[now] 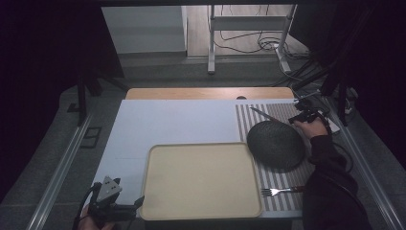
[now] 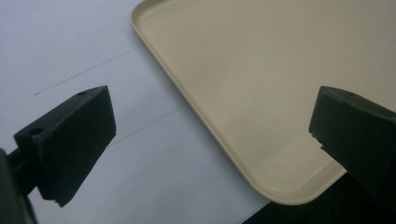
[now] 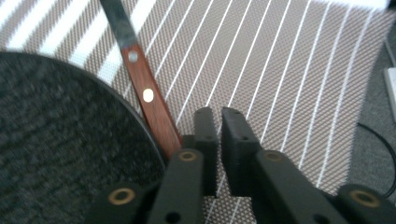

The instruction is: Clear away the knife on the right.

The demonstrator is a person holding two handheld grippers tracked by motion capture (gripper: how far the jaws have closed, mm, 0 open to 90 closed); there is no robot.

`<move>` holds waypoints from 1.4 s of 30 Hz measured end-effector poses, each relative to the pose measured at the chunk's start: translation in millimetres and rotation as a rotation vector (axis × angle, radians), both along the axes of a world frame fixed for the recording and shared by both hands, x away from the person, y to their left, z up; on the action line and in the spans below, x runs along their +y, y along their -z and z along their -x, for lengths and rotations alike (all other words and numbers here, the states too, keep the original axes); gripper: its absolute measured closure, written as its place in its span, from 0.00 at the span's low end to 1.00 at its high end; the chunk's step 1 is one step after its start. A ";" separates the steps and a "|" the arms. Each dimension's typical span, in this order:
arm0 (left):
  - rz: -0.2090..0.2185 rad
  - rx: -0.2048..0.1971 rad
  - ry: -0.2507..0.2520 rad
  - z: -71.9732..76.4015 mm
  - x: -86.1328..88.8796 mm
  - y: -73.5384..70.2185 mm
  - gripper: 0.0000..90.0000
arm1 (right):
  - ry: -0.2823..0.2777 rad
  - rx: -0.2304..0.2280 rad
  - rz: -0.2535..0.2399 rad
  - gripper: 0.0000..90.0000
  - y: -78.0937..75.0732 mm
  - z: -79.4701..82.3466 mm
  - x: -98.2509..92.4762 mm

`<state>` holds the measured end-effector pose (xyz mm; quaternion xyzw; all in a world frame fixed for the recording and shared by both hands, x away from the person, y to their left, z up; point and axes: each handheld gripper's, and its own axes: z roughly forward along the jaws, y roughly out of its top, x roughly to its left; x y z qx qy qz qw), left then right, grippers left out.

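A knife (image 1: 263,115) with a red-brown riveted wooden handle (image 3: 149,98) lies on the striped placemat (image 1: 280,175), along the far rim of a dark speckled plate (image 1: 276,143). My right gripper (image 1: 301,116) hovers at the handle's end. In the right gripper view its jaws (image 3: 218,114) stand a narrow slit apart with nothing between them, and the handle runs beside and under the left jaw. My left gripper (image 1: 136,207) rests at the table's front left corner. Its jaws (image 2: 210,126) are wide open over the near corner of an empty beige tray (image 2: 261,84).
A fork (image 1: 277,191) lies on the placemat's near end, in front of the plate (image 3: 60,140). The tray (image 1: 201,145) takes up the front middle of the white tabletop. A person's dark sleeve (image 1: 330,191) covers the front right corner. Cables run on the floor beyond the table.
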<state>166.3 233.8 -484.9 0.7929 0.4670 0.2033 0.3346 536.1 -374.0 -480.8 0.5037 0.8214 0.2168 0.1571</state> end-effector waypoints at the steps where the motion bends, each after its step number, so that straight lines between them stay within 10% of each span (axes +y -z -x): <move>1: -0.001 0.000 0.000 0.0 -0.1 0.0 0.01 | 0.010 -0.014 -0.012 0.85 -2.9 -0.1 0.5; 26: -0.005 0.002 -0.003 -0.4 -0.6 0.2 0.01 | -0.030 -0.042 -0.029 0.18 -11.0 -15.7 42.8; 42: -0.002 0.001 -0.003 -0.1 -0.2 0.2 0.01 | -0.043 0.016 0.001 0.17 9.4 -35.0 54.2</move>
